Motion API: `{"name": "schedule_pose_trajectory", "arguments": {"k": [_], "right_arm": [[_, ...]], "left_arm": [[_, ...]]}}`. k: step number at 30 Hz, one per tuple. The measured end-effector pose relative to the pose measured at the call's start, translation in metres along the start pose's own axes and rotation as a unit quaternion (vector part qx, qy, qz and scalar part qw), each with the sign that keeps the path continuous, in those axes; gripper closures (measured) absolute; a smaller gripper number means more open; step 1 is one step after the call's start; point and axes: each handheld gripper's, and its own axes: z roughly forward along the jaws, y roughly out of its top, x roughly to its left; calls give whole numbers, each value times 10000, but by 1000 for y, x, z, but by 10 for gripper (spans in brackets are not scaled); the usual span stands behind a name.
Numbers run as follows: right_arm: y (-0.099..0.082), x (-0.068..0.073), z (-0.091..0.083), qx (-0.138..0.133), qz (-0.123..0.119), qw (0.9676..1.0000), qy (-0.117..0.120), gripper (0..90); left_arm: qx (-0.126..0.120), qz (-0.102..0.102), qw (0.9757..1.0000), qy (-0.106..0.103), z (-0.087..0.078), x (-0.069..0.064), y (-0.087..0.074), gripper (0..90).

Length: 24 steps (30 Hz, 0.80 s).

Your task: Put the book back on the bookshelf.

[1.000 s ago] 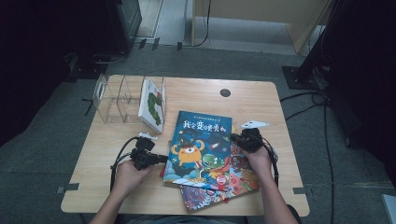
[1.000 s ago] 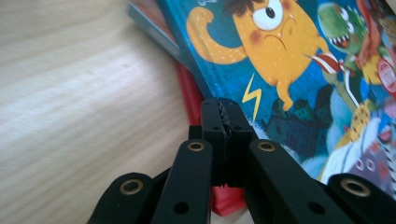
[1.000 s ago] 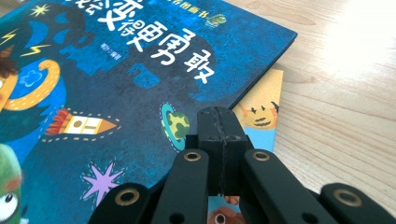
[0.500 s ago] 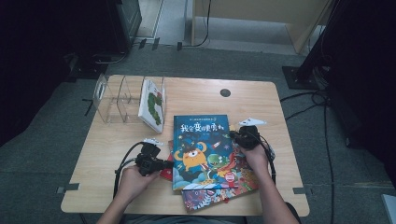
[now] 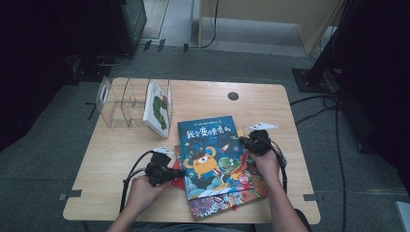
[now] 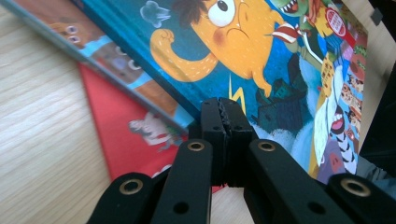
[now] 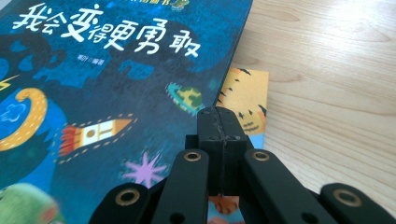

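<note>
A blue picture book (image 5: 210, 154) with an orange monster on its cover tops a loose stack of books near the table's front edge. My left gripper (image 5: 180, 173) is shut, its tips at the book's left edge. In the left gripper view the closed jaws (image 6: 224, 109) rest over the blue cover (image 6: 243, 51) beside a red book (image 6: 116, 140) underneath. My right gripper (image 5: 244, 142) is shut at the book's right edge. Its closed tips (image 7: 219, 116) sit where the blue cover (image 7: 93, 70) meets an orange book (image 7: 245, 95) below.
A clear acrylic book stand (image 5: 118, 104) at the back left holds one upright white book (image 5: 158, 108). A patterned book (image 5: 227, 200) pokes out under the stack toward the front. A round black hole (image 5: 233, 95) marks the wooden table (image 5: 116, 159) at the back.
My left gripper has slid right and toward the person, up to the blue book's left edge. The right gripper has stayed put.
</note>
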Motion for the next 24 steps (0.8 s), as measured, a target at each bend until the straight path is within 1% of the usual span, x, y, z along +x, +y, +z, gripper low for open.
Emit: {"name": "schedule_pose_trajectory", "arguments": {"k": [2, 4, 8, 9, 11, 12, 14, 16, 18, 19, 21, 24], "right_arm": [[0, -2, -2, -84, 39, 10000, 15, 900], [-1, -3, -3, -86, 45, 10000, 10, 900], [-3, -4, -5, -71, 38, 9999, -74, 900], [-4, -5, -5, -107, 55, 9999, -99, 900], [-4, -5, -4, -119, 45, 9999, -108, 900], [-2, -6, -2, -120, 100, 9998, -119, 900], [-1, -5, -1, -123, 93, 9998, -146, 900], [2, -3, 1, -91, 17, 9997, -225, 900], [3, -2, 3, -100, -11, 9997, -244, 900], [4, -2, 4, -118, -14, 9996, -245, 900], [5, -4, 6, -149, 13, 9997, -186, 900], [6, -6, 3, -186, 60, 9997, -117, 900]], "left_arm": [[7, 50, 10000, -12, 3, -3, 0, 900], [-10, 48, 10000, -11, 4, -5, 1, 900], [-3, 84, 10000, -41, 8, -9, 2, 900], [26, 139, 9999, -58, 9, -10, 2, 900], [28, 133, 9999, -80, 10, -11, 3, 900], [33, 148, 9998, -112, 11, -12, 3, 900], [36, 136, 9998, -119, 11, -12, 3, 900], [50, 155, 9998, -142, 12, -14, 2, 900], [45, 152, 9997, -157, 13, -15, 2, 900], [53, 166, 9997, -177, 14, -17, 1, 900], [38, 196, 9997, -151, 15, -19, 1, 900], [78, 268, 9996, -101, 15, -21, 2, 900]]}}
